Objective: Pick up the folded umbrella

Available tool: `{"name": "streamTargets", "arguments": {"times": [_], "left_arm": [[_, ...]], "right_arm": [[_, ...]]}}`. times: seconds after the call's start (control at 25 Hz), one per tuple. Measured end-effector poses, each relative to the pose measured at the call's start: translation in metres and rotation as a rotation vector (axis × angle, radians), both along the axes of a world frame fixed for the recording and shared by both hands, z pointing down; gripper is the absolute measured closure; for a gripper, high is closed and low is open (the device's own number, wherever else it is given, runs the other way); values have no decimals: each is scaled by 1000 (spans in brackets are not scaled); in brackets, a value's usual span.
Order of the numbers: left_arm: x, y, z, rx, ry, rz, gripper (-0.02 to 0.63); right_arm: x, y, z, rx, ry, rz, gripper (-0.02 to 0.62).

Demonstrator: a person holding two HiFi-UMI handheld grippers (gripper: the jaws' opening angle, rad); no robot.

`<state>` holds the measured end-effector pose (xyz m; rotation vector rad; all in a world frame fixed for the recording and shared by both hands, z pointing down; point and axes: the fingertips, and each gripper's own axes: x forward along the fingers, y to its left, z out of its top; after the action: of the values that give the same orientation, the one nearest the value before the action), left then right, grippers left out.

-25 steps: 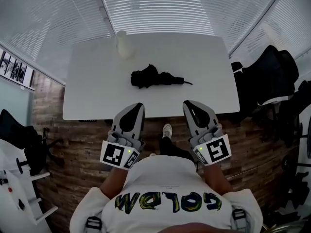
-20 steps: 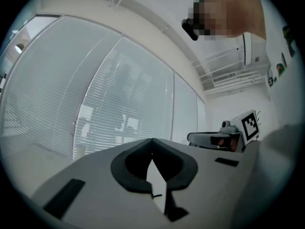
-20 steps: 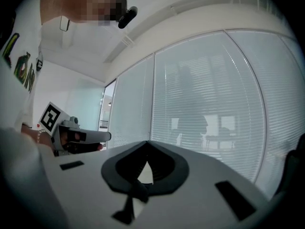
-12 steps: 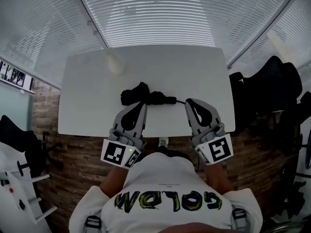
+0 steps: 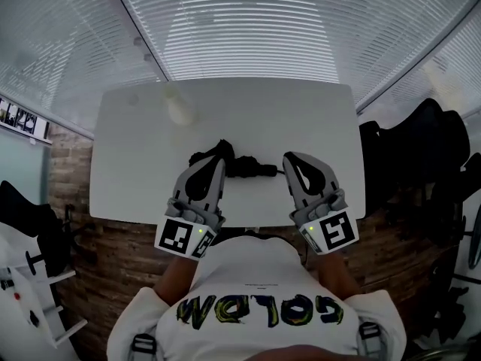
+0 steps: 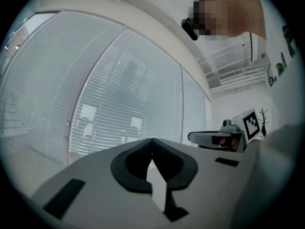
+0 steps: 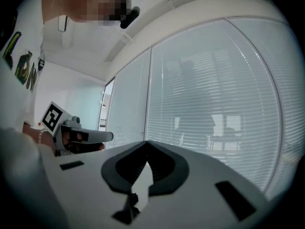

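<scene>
Cool daylight seeps through closed blinds; the white table glows flat, barely shadowed; fisheye distortion bends edges; gripper views vignette to black, foregrounds soft.

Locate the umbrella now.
Head view: the umbrella lies on the table, centre, near its front edge, between the left gripper and right gripper; the left one's tip overlaps it.

Printed across the white shirt in dark and yellow-green letters: "GOLD" legible at right, the rest unclear. Square black-and-white code markers on the cubes of left gripper and right gripper.
</scene>
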<state>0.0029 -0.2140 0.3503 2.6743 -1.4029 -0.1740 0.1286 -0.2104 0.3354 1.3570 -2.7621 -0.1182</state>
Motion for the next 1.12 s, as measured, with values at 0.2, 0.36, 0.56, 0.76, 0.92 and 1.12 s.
{"name": "streamTargets", "arguments": {"times": [0.2, 0.36, 0.56, 0.76, 0.92, 1.12], "left_arm": [[-20, -19, -5, 5, 2, 15, 597], [-36, -27, -4, 8, 4, 12, 597], [-48, -29, -1, -4, 2, 11, 597], [-54, -24, 0, -10, 10, 9, 597], [-58, -22, 3, -20, 12, 7, 597], [-66, -21, 8, -34, 14, -1, 597]], "right_arm": [[-26, -19, -11, 15, 15, -7, 584], [-44, -25, -8, 10, 42, -19, 584], [-59, -30, -1, -3, 74, -44, 578], [-70, -29, 20, -34, 167, -85, 517], [-80, -31, 47, -85, 250, -111, 440], [-100, -34, 83, -143, 335, -171, 362]]}}
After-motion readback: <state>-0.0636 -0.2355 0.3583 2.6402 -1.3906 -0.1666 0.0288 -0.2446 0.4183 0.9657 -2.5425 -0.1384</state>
